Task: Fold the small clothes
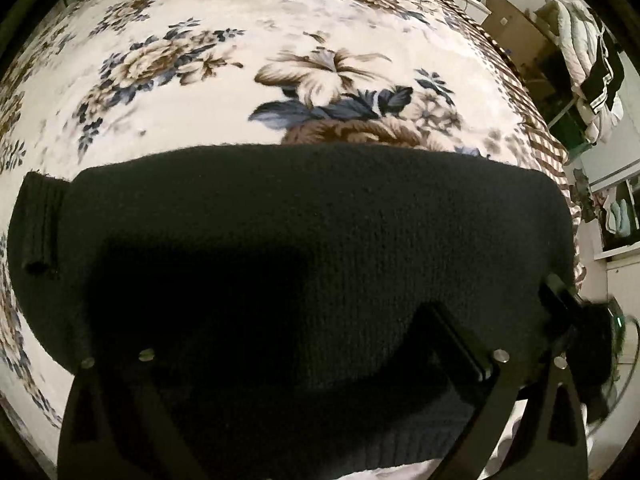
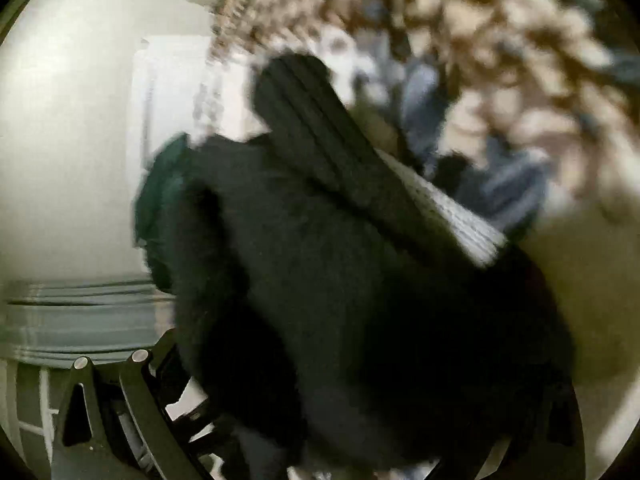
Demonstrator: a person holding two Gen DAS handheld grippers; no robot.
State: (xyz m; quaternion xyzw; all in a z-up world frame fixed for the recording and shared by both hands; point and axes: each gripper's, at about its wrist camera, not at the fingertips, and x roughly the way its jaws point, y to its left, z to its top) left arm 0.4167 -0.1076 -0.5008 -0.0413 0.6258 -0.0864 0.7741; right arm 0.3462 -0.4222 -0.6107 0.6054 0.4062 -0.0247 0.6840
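- Being held across the left wrist view is a black knit garment [image 1: 312, 248], which is lying spread over the floral blanket [image 1: 224, 64], with a ribbed cuff [image 1: 38, 220] showing at its left edge.
- The left gripper [image 1: 312, 364] is being hidden by the fabric draped over it; whether its fingers are closed on the cloth cannot be told.
- The right gripper [image 2: 320, 400] is being buried under the same garment [image 2: 320, 280], which is bunching over it with a ribbed band [image 2: 320, 136] and a pale knit strip [image 2: 452, 216] standing up; how far it is open cannot be told either.
- The right view is being smeared by blur, so fast motion is judged likely.
- A layer is at risk of being dropped if only one thickness is being pinched, and the fold would be left crooked.
- The blanket could be caught along with the garment, since both are lying in contact.
- The cuff may be left sticking out if it is not being tucked in.
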